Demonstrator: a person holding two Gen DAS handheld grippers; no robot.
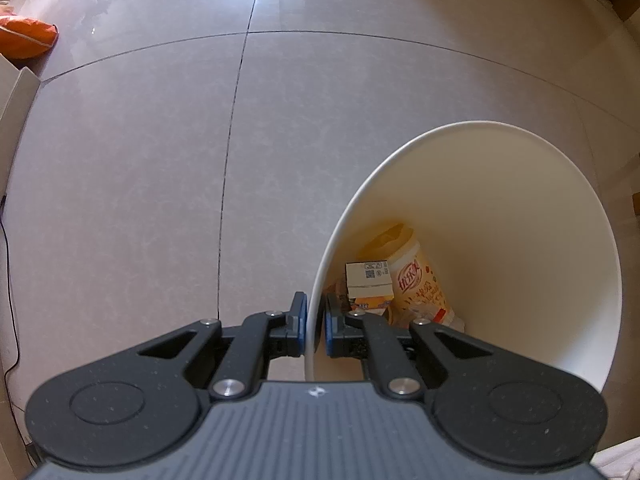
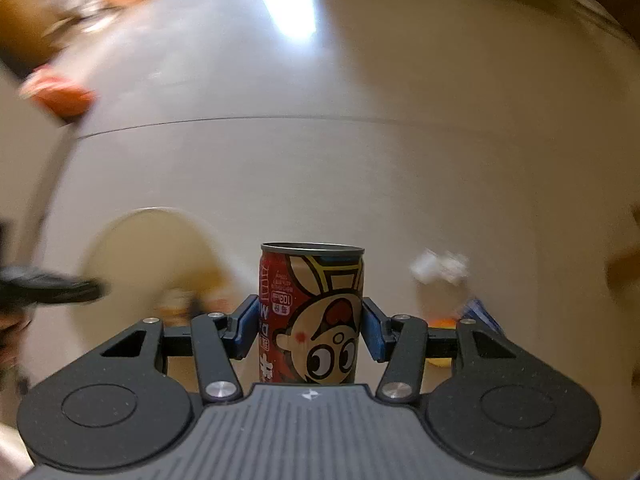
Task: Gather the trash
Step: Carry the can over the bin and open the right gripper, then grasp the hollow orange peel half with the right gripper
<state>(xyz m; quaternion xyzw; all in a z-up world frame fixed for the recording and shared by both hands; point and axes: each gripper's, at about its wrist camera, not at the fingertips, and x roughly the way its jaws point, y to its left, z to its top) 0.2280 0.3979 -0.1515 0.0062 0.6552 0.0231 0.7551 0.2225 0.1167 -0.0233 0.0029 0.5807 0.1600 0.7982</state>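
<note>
A cup (image 1: 420,284) and carton (image 1: 368,280) were already binned; the left gripper (image 1: 316,320) was clamped on the bin (image 1: 500,200) rim, the right gripper (image 2: 310,328) was closed on a can (image 2: 316,312) (paper scrap (image 2: 440,266) was left on the floor (image 2: 360,180)).

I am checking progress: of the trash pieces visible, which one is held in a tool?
The red cartoon can, gripped by the right tool. The cup and carton lie in the white bin.

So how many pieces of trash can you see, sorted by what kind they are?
Cups in the white bin: 1, a milk tea cup
Cartons in the bin: 1, a small carton
Cans: 1, a red can held by the right gripper
Crumpled paper on the floor: 1
Total: 4
</note>
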